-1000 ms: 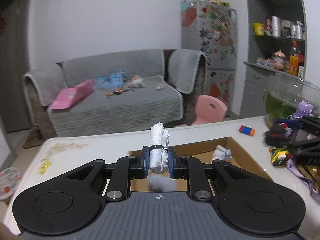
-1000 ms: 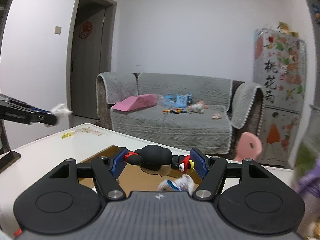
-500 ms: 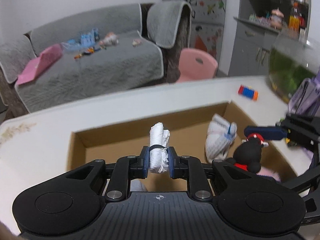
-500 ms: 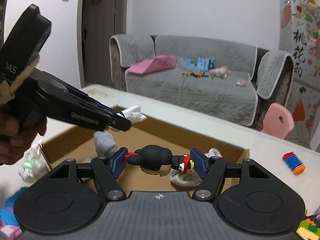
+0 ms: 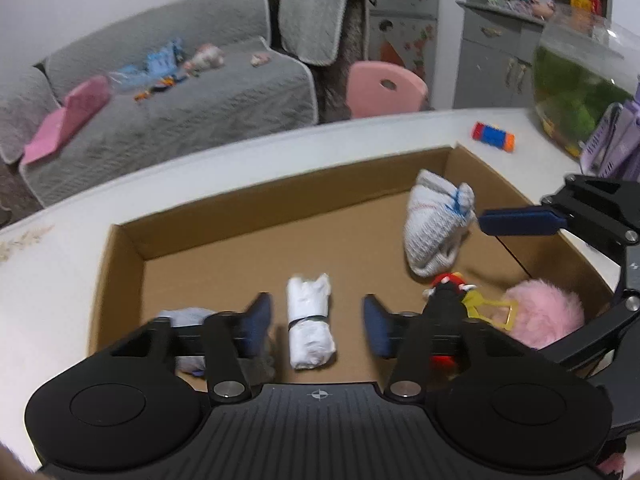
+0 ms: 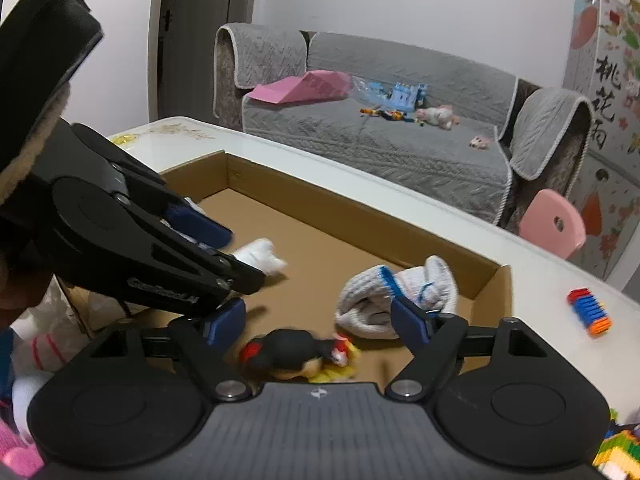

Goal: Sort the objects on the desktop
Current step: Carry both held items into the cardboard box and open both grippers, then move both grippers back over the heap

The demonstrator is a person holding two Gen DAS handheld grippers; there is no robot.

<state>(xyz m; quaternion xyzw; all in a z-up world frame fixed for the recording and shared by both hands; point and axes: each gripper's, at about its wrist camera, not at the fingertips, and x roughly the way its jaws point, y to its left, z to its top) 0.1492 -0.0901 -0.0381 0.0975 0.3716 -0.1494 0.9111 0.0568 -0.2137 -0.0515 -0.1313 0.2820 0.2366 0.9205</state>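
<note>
A brown cardboard box [image 5: 120,264] lies open on the white table. My left gripper [image 5: 318,322] hangs over its near side, jaws opening; the rolled white sock bundle [image 5: 310,326] lies loose on the box floor between the fingers, untouched by the pads. My right gripper [image 6: 318,320] is over the box's right part, jaws opening too; the black mouse doll [image 6: 288,352] lies below them on the floor, free of the pads. That doll [image 5: 448,300] also shows in the left wrist view, beside a pink pompom [image 5: 542,318] and a grey-white sock ball [image 5: 434,224].
A striped toy [image 5: 493,137] lies on the table beyond the box. A fish bowl [image 5: 576,80] and a purple item stand at the right. Building bricks [image 6: 618,452] sit near the right gripper. More soft items [image 6: 36,344] lie left of the box. A sofa stands behind.
Both grippers came down over the box. The left one opened and dropped the white sock bundle onto the box floor; the right one opened and the mouse doll fell out of its jaws.
</note>
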